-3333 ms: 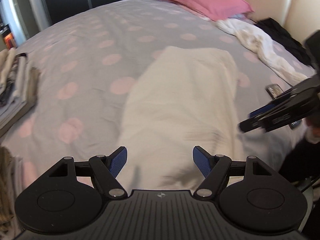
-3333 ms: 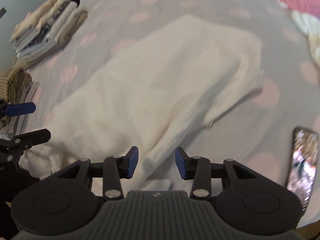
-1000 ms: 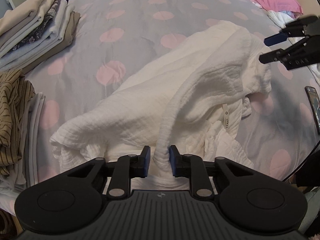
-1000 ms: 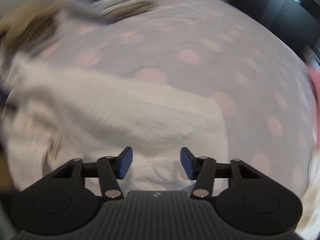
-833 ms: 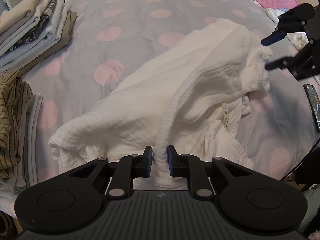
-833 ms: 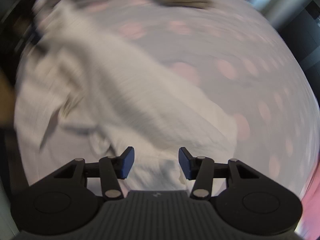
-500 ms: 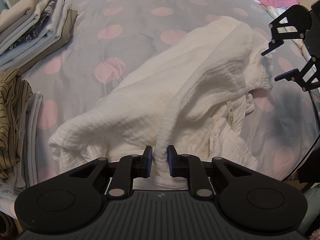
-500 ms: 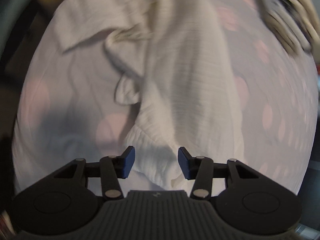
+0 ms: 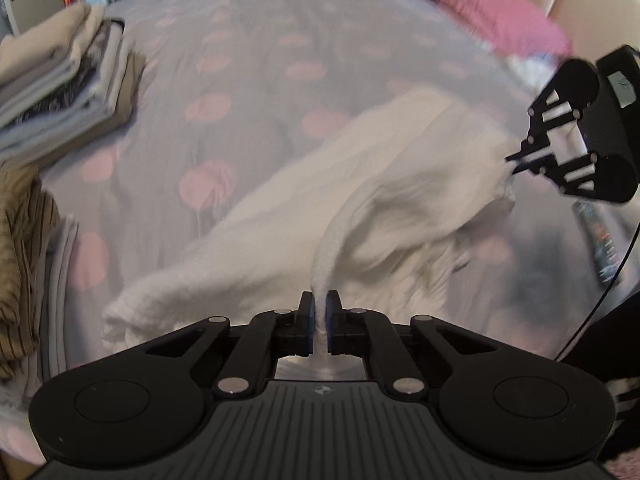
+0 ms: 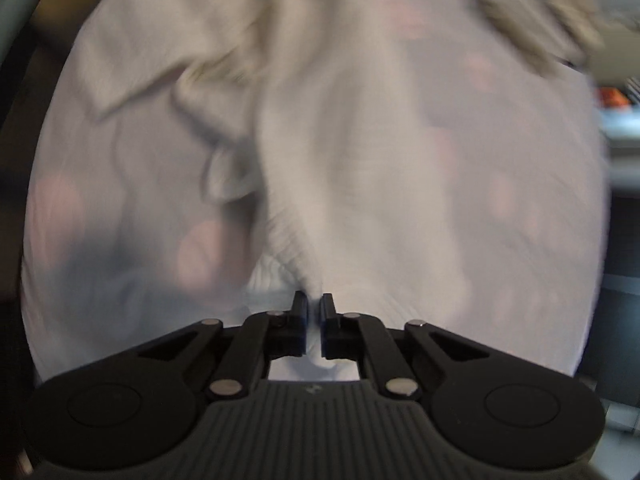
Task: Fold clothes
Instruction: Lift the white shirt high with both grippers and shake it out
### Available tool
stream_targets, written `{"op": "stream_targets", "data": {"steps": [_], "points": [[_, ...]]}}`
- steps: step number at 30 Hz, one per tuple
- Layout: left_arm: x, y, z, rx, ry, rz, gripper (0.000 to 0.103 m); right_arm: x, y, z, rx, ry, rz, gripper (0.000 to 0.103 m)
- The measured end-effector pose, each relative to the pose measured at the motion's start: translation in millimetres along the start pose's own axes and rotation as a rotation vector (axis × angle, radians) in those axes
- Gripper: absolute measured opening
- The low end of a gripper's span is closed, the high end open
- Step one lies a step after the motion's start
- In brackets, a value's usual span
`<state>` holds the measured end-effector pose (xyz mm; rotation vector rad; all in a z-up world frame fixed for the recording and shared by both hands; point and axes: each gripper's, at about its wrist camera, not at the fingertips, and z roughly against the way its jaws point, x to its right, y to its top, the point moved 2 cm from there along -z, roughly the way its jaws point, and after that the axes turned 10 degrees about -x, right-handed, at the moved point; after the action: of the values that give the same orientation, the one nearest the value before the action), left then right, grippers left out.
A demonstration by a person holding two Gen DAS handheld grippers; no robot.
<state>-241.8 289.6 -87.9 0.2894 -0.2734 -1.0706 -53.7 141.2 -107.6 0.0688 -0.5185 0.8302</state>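
A white crinkled garment point(image 9: 360, 208) lies rumpled across the grey bed with pink dots point(image 9: 248, 60). My left gripper point(image 9: 319, 316) is shut on a pinched fold of it at its near edge. My right gripper point(image 10: 314, 312) is shut on another edge of the same garment point(image 10: 340, 128); it also shows at the right of the left wrist view point(image 9: 516, 162), pinching the garment's far right edge and lifting it. The right wrist view is blurred by motion.
A stack of folded clothes point(image 9: 60, 92) sits at the bed's far left, with a striped brown garment point(image 9: 20, 272) nearer. A pink pillow point(image 9: 480, 12) lies at the headboard. A phone point(image 9: 600, 236) lies on the bed at the right.
My right gripper, open half a second ago, has closed on the garment's far right edge and pulls it up. My left gripper keeps its hold and has lifted slightly.
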Motion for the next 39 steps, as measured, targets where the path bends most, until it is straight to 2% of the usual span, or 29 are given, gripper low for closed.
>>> {"op": "stream_targets", "data": {"steps": [6, 9, 12, 15, 18, 21, 24, 26, 30, 32, 36, 37, 39], "points": [[-0.4, 29.6, 70.8, 0.146, -0.024, -0.063, 0.002, 38.7, -52.3, 100.5, 0.12, -0.126, -0.397, 0.006], [0.1, 47.0, 116.4, 0.232, -0.056, -0.109, 0.002, 50.6, -85.6, 153.3, 0.2, -0.167, -0.542, 0.006], [6.3, 62.2, 162.2, 0.299, -0.081, -0.168, 0.002, 43.3, -114.3, 206.5, 0.289, -0.228, -0.648, 0.006], [13.8, 74.4, 194.3, 0.32, -0.151, -0.236, 0.002, 38.7, -133.3, 243.7, 0.385, -0.263, -0.737, 0.006], [16.5, 84.5, 196.0, 0.267, -0.259, -0.297, 0.002, 33.9, -151.7, 277.7, 0.476, -0.295, -0.823, 0.006], [10.0, 92.9, 152.4, 0.158, -0.31, -0.281, 0.002, 29.7, -149.8, 258.2, 0.469, -0.264, -0.877, 0.006], [-2.9, 87.9, 78.8, 0.012, -0.338, -0.215, 0.002, 26.7, -135.2, 221.4, 0.431, -0.193, -0.926, 0.006], [-8.2, 79.9, 28.6, -0.086, -0.346, -0.178, 0.002, 21.7, -127.8, 187.7, 0.409, -0.125, -0.97, 0.006], [-17.7, 69.2, -47.3, -0.221, -0.369, -0.117, 0.002, 30.0, -106.8, 98.4, 0.345, -0.012, -1.067, 0.006], [-21.5, 69.2, -70.6, -0.244, -0.364, -0.11, 0.003, 33.2, -100.9, 65.6, 0.318, 0.025, -1.115, 0.006], [-22.0, 69.7, -88.7, -0.243, -0.334, -0.11, 0.006, 37.1, -93.6, 13.8, 0.27, 0.082, -1.212, 0.006], [-25.3, 63.6, -84.3, -0.235, -0.324, -0.12, 0.008, 38.1, -91.8, 0.9, 0.258, 0.096, -1.236, 0.006], [-27.3, 59.8, -74.5, -0.201, -0.291, -0.14, 0.022, 39.6, -88.6, -23.1, 0.233, 0.122, -1.278, 0.006]]}}
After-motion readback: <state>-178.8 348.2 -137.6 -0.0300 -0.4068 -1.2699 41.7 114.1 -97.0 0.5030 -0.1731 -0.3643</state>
